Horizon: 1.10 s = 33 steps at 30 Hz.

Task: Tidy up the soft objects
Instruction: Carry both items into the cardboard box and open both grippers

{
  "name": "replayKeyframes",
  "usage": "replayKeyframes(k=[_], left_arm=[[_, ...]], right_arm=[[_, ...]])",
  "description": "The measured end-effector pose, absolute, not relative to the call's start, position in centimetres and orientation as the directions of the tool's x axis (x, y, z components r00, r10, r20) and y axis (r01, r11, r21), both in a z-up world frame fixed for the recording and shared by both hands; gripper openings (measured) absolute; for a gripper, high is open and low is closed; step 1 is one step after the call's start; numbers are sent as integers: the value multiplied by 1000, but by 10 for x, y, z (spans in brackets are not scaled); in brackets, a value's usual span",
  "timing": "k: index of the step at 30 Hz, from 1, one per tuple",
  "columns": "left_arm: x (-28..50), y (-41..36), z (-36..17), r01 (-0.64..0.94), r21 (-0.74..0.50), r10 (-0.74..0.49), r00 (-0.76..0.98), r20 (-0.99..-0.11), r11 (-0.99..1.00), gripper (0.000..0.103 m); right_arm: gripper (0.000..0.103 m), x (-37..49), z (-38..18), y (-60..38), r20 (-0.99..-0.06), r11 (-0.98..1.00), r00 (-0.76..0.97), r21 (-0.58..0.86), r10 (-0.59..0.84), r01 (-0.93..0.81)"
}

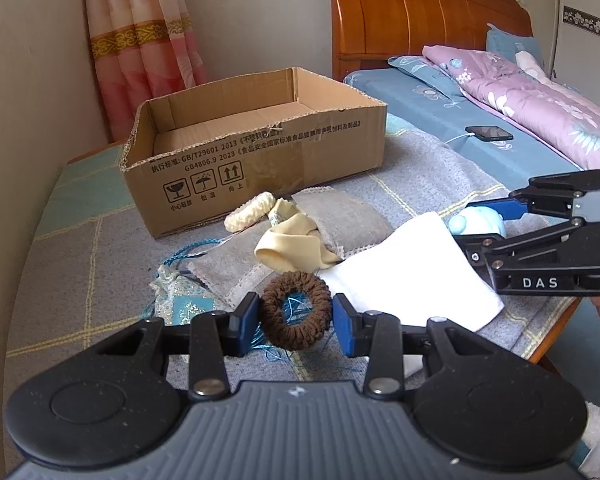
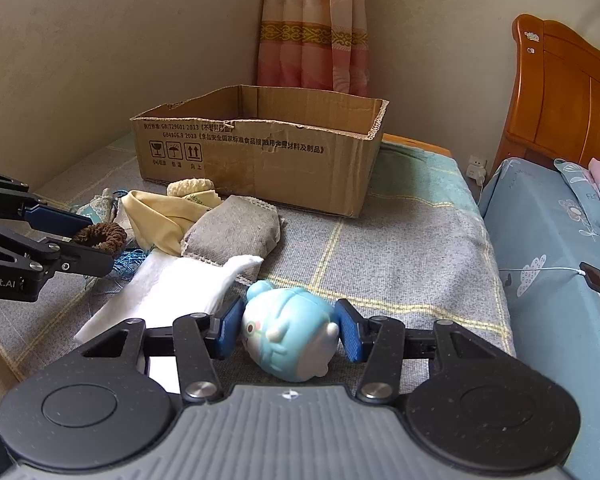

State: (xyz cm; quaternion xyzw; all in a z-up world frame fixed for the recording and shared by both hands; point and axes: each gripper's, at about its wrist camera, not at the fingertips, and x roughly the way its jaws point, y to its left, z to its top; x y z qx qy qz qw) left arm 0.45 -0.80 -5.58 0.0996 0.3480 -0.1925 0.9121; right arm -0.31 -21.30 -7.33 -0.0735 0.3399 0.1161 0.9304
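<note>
Brown scrunchie (image 1: 296, 310) lying on the grey blanket (image 1: 80, 280) between the spread pads of the left gripper (image 1: 296, 320), not yet pinched; blue plush toy (image 2: 290, 334) likewise bracketed by the open right gripper (image 2: 288, 330), near pad touching or almost so. Best to close gently across the middle of each, lift clear of the blue threads and white cloth (image 2: 172, 300), then carry to the cardboard box (image 1: 260, 152). Readable on the box: "GB/T29601 2013", "GB4806.9 2023", handling symbols. On the gripper bodies: "DAS", "Robot.AI".

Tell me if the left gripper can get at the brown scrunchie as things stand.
Probably yes: the left gripper is open, its fingers either side of the brown scrunchie, with nothing lying over it.
</note>
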Motion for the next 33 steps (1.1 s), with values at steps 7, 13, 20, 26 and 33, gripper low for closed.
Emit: replayKeyframes(k=[7,13,20,26,33], left_arm=[[3,1,-40,427,42,-296,691,-659,903,38],[7,7,-26,431,35,-311,702,-640,902,38],[31,8,-3,447,44,-328,716,-616,894,38],[71,3,22,465,95,-331,746,-578,880,38],[133,-2,33,461,93,-325,740,-588,883,38]], right_arm=[[54,-5,-56,-216,-638,960,756,-94,144,-263],[54,-6,-40,-219,-620,958,772,-110,142,-265],[54,-1,-24,-219,-602,953,782,-113,160,-281],[54,15,-10,-216,-590,947,788,-117,177,-301],[54,35,5,-213,-565,940,805,-143,179,-309]])
